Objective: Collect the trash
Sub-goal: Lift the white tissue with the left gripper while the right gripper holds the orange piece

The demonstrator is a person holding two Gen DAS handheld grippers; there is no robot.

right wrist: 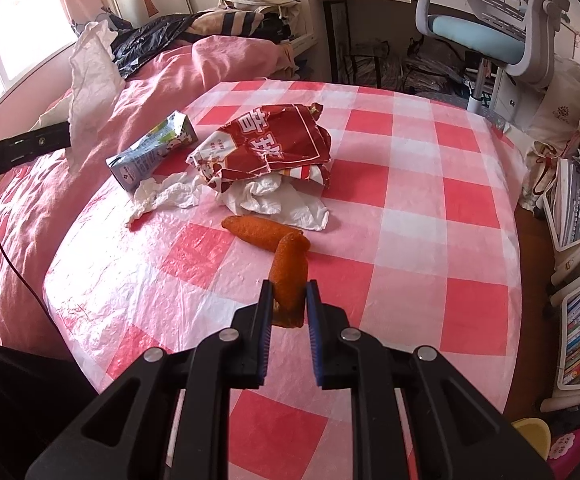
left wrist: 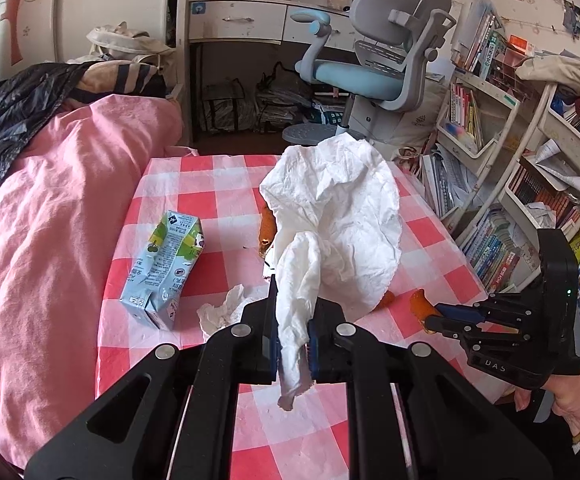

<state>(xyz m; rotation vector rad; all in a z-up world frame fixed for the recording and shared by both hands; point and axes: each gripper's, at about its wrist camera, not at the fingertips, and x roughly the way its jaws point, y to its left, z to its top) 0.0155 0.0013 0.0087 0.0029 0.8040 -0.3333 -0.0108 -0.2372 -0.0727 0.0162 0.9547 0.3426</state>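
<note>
Left wrist view: left gripper (left wrist: 293,344), jaws pinching a white tissue (left wrist: 334,232) lifted above the checked table (left wrist: 193,184); milk carton (left wrist: 163,268) ahead-left of jaws.

Right wrist view: right gripper (right wrist: 288,312), jaws closed around an orange peel (right wrist: 287,280); second peel (right wrist: 257,230), red wrapper (right wrist: 265,144) ahead.

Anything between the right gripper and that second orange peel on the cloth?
Nothing visible. The right gripper holds one orange peel whose far end meets the second peel; bare checkered cloth lies around them.
</note>
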